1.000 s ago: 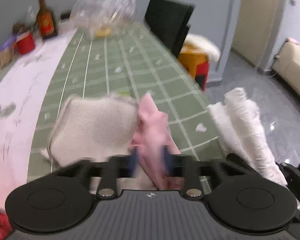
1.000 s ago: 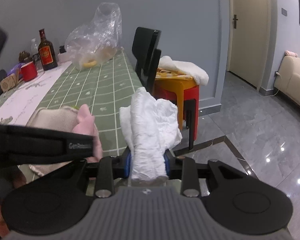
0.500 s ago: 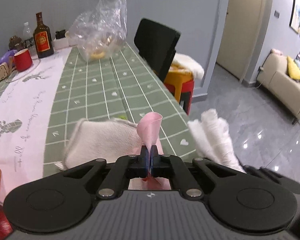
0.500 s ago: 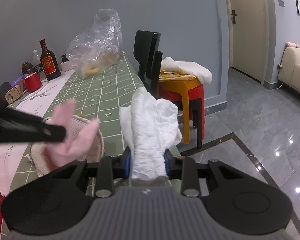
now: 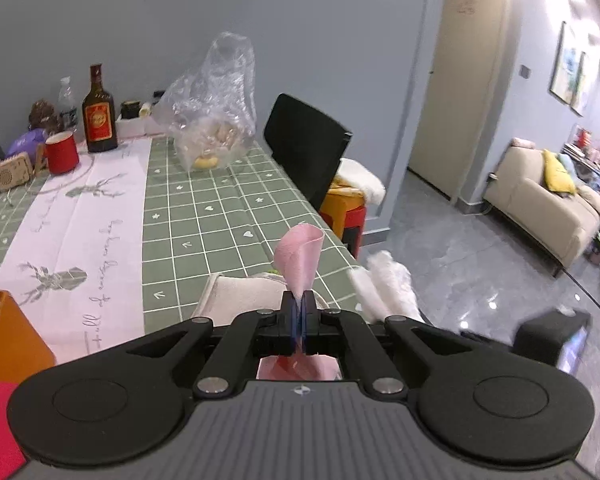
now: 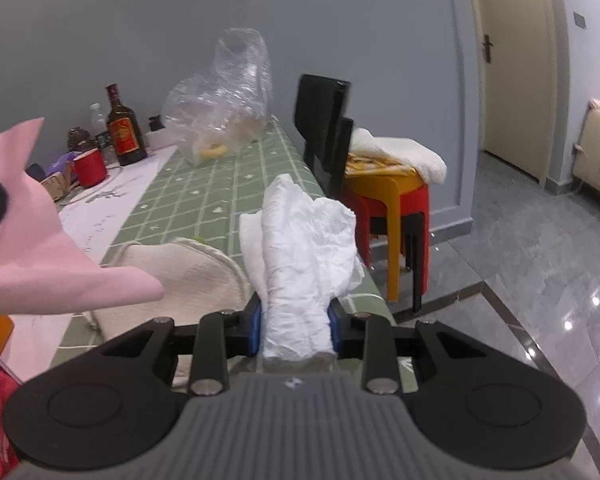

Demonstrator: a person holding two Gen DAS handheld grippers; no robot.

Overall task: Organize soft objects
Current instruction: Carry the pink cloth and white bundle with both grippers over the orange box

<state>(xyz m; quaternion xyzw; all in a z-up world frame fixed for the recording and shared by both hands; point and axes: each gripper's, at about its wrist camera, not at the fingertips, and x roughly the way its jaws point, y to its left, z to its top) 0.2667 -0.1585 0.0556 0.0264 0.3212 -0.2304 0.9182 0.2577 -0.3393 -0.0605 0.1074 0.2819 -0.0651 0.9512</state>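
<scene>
My left gripper (image 5: 299, 312) is shut on a thin pink cloth (image 5: 300, 258) and holds it up above the table's near right corner. The pink cloth also shows at the left of the right wrist view (image 6: 40, 256). My right gripper (image 6: 296, 320) is shut on a crumpled white cloth (image 6: 300, 256), held beside the table's right edge; it shows blurred in the left wrist view (image 5: 388, 284). A folded beige towel (image 6: 180, 276) lies on the green checked tablecloth (image 5: 220, 208) below both grippers, also visible in the left wrist view (image 5: 244, 296).
At the table's far end stand a clear plastic bag (image 5: 216, 112), a brown bottle (image 5: 99, 112) and a red cup (image 5: 62, 154). An orange box (image 5: 8, 344) sits at the near left. A black chair (image 6: 324, 128) and stacked stools (image 6: 392, 208) with a white towel stand to the right.
My left gripper closed on the pink cloth and lifted it off the beige towel, rising higher. My right gripper kept hold of the white cloth and rose slightly.
</scene>
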